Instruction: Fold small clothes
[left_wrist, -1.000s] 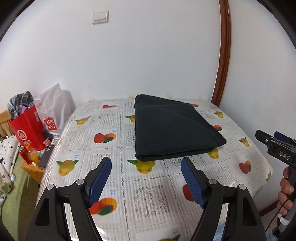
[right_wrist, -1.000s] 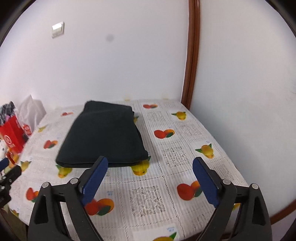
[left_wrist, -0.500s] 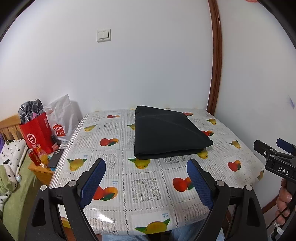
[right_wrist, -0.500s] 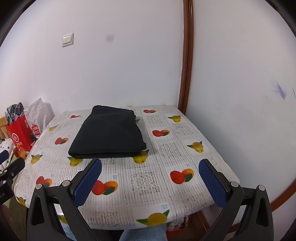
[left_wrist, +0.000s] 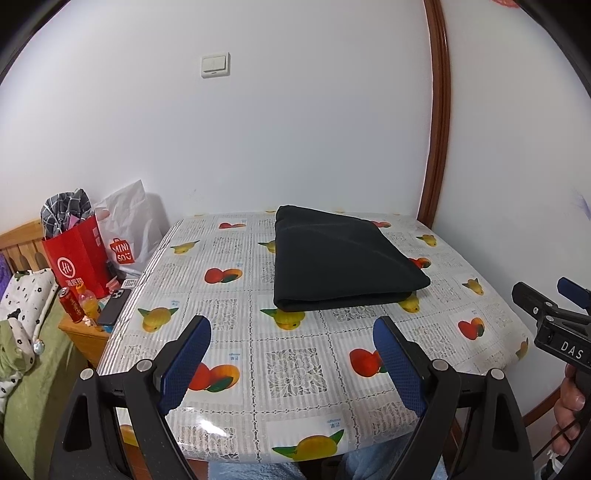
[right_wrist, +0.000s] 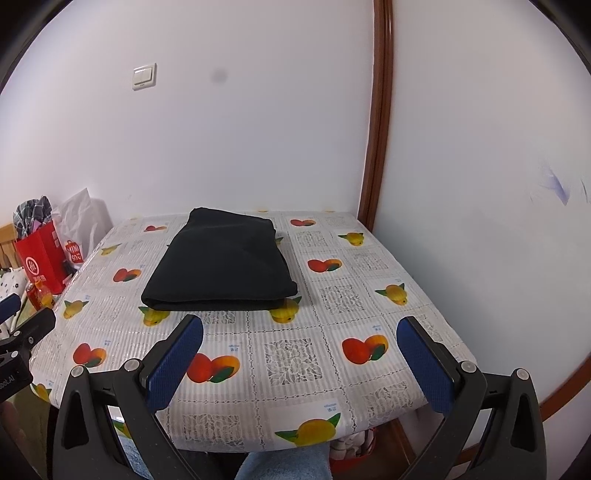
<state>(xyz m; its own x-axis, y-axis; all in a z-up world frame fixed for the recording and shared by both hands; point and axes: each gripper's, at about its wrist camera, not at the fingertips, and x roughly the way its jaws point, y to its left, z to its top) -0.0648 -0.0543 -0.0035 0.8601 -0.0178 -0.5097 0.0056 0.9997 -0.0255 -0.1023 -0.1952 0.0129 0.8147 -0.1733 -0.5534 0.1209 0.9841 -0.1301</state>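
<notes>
**Over the near edge of the desk: both tools wide, garment folded and lying free**

Over the near edge of the desk (left_wrist: 236, 417), with its glossy fruit-print plastic cover, I've got the left tool (left_wrist: 291, 354) hanging with its blue-padded jaws spread wide and nothing between them. Same story on the other side: the right tool (right_wrist: 300, 352) is wide apart and empty, hovering above the front of the desk (right_wrist: 295, 413).

Now the task's thing: the black fabric garment (left_wrist: 343, 260) sits toward the far half of the desk, folded into a flat, thick rectangle with its doubled edge facing me. From the right wrist view the garment (right_wrist: 225, 264) lies a little left of centre, well apart from both tools. Neither tool touches it.

My read: this piece looks finished, layers stacked squarely, no loose sleeve or corner that I can see. So the step in hand is the gap between folds, with both tools clear of the cloth.

Next call, as I judge it: either one more half-fold, which would mean bringing both tools forward to pinch the near corners together, or moving it aside and fetching another piece. No other loose garment shows on the desk, so I can't say which.
</notes>
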